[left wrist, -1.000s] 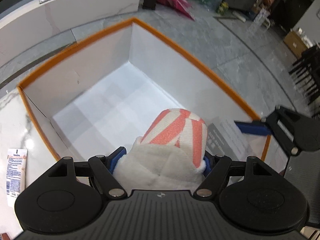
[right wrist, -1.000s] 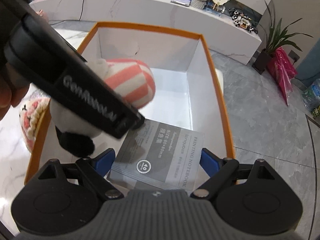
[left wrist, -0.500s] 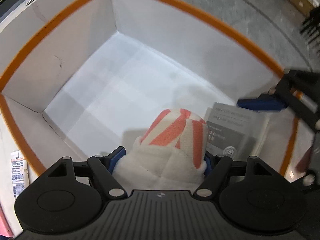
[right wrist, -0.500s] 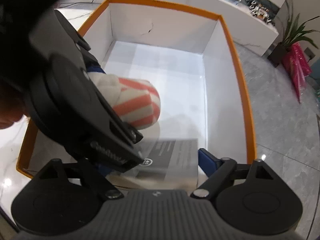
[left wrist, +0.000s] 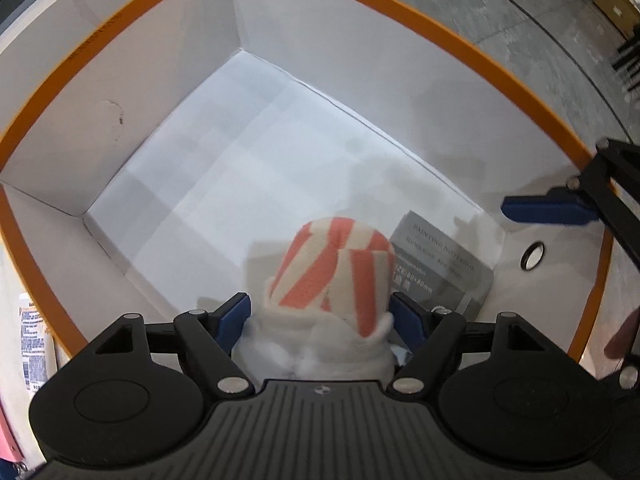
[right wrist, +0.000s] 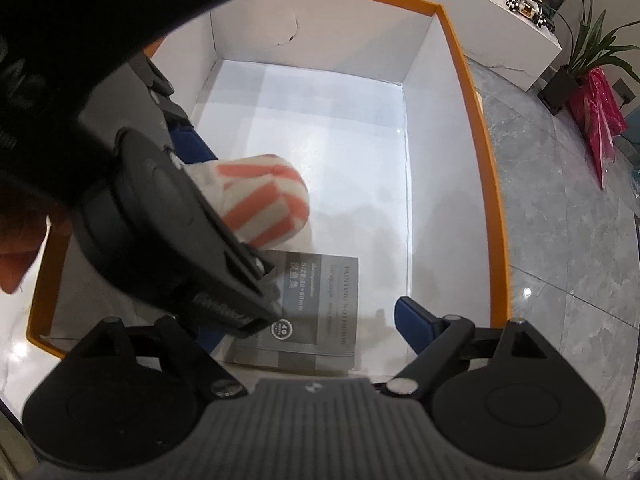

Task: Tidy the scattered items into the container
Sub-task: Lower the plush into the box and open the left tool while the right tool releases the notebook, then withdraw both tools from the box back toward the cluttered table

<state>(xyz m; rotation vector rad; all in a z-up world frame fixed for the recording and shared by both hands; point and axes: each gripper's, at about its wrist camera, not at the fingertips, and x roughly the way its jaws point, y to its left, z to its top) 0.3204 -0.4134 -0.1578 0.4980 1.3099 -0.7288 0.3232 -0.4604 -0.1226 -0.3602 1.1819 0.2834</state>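
My left gripper [left wrist: 320,316] is shut on a plush toy [left wrist: 336,276] with a red-and-white striped end, held low inside the white box with the orange rim [left wrist: 120,20]. The toy also shows in the right wrist view [right wrist: 264,208], with the left gripper's body in front of it. A grey notebook [right wrist: 316,312] lies flat on the box floor at the near right corner, also in the left wrist view [left wrist: 444,264]. My right gripper [right wrist: 308,320] is open above the notebook, not touching it; one blue finger [left wrist: 544,210] shows in the left wrist view.
A white tube [left wrist: 34,352] lies on the marble table left of the box. A white counter [right wrist: 500,8] with ornaments stands beyond the box. A potted plant [right wrist: 588,52] and pink bag [right wrist: 600,116] stand on the grey floor to the right.
The right gripper has let go of the notebook, which now lies on the box floor. The left gripper has lowered the plush toy deeper into the box.
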